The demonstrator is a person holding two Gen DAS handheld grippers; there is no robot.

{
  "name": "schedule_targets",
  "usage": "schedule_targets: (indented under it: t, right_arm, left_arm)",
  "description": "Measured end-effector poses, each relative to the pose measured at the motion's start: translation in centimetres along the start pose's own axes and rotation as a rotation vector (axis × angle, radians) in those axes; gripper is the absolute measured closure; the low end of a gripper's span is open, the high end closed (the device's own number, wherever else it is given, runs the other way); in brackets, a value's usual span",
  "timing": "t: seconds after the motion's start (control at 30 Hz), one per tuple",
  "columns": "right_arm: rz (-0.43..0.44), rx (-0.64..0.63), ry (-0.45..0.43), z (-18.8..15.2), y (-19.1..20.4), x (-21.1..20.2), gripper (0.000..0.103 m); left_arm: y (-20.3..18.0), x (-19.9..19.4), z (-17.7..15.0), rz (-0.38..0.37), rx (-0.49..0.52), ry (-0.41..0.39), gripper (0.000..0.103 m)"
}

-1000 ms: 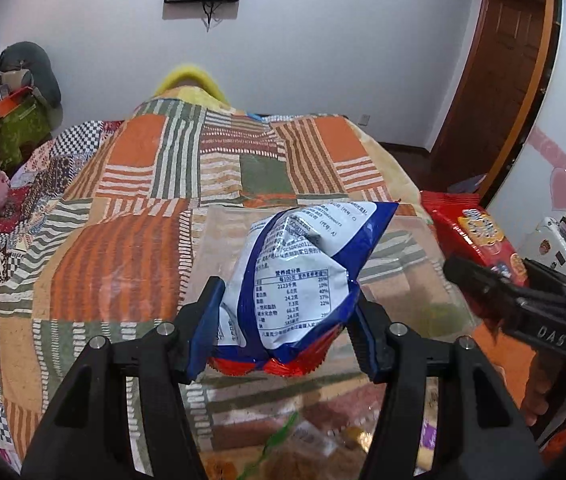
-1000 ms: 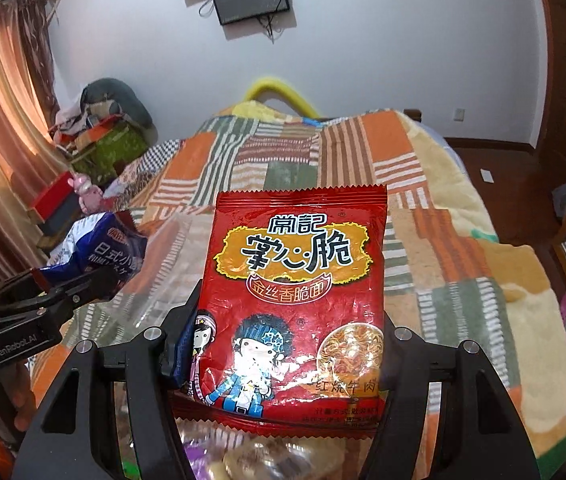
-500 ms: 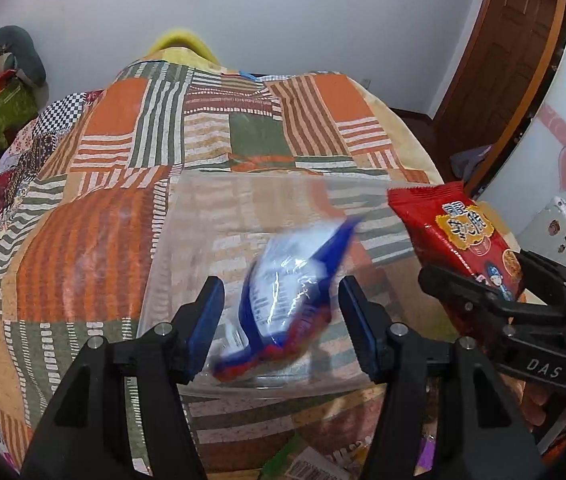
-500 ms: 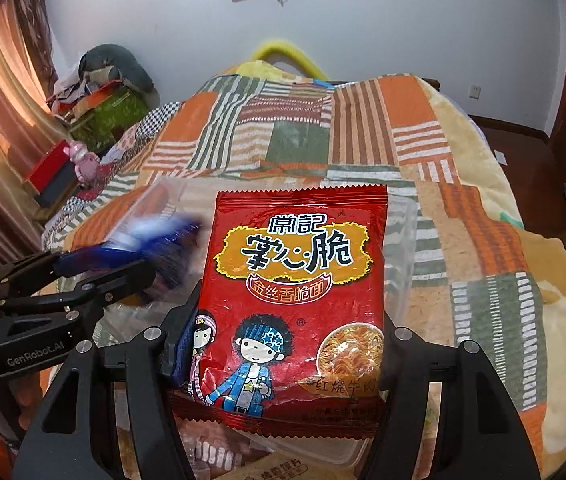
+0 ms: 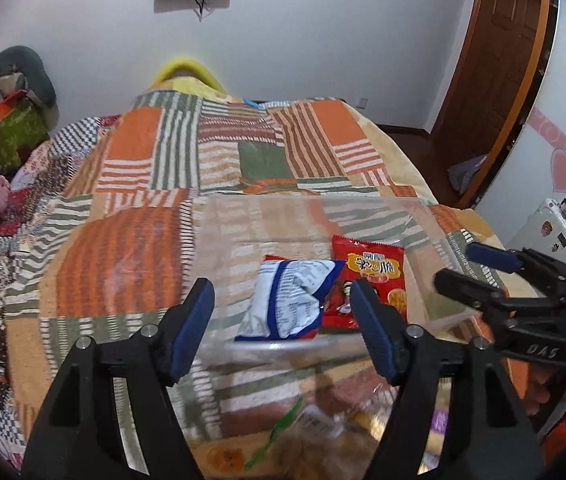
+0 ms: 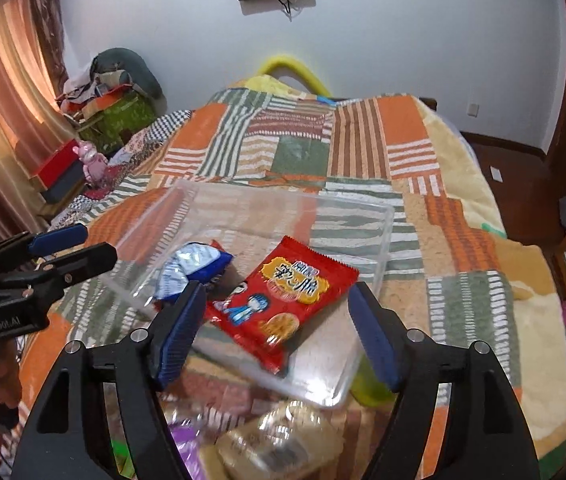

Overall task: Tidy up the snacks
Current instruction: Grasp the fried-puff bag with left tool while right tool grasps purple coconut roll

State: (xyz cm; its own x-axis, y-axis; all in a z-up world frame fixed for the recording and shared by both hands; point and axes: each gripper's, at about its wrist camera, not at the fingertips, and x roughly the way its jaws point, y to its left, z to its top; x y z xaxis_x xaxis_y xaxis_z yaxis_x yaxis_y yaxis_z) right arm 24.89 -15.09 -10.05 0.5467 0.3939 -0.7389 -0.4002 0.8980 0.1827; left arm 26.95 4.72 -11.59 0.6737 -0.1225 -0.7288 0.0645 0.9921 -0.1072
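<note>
Both claws are empty and their jaws are opening. My left gripper hangs above the near wall of the clear plastic bin, pads touching nothing; the blue-and-white snack bag shows between them but lies below, on the bin floor. My right gripper is the same, jaws apart, free of the red noodle packet lying flat under it in the bin.

Blue-and-white bag: crumpled, printed back up, long axis running from me toward the far wall, slightly tilted left in the left view. Red packet: face up, just right of the blue bag and touching it, long axis diagonal in the right view, top edge pointing away and to the right.

Bin sits on the patchwork blanket. Loose snacks lie blurred in front of the bin, nearest me.
</note>
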Motion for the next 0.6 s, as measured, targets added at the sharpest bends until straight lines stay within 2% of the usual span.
schedule_targets:
  t: [0.2,0.37,0.6]
  right_arm:
    - [0.030,-0.016,-0.031,-1.3,1.0,-2.9,0.032]
    - [0.053,-0.022,-0.044,-2.9,1.9,-4.8,0.032]
    - [0.068,-0.020,-0.022,-5.7,2.6,-5.8,0.032]
  left_arm:
    - [1.2,-3.9,-2.0,0.038,0.003,-0.017,0.030]
    - [2.6,-6.5,-4.4,0.073,-0.015,-0.020,0.024]
    - [4.2,-8.3,-8.9,0.120,-0.039,0.024,0.023]
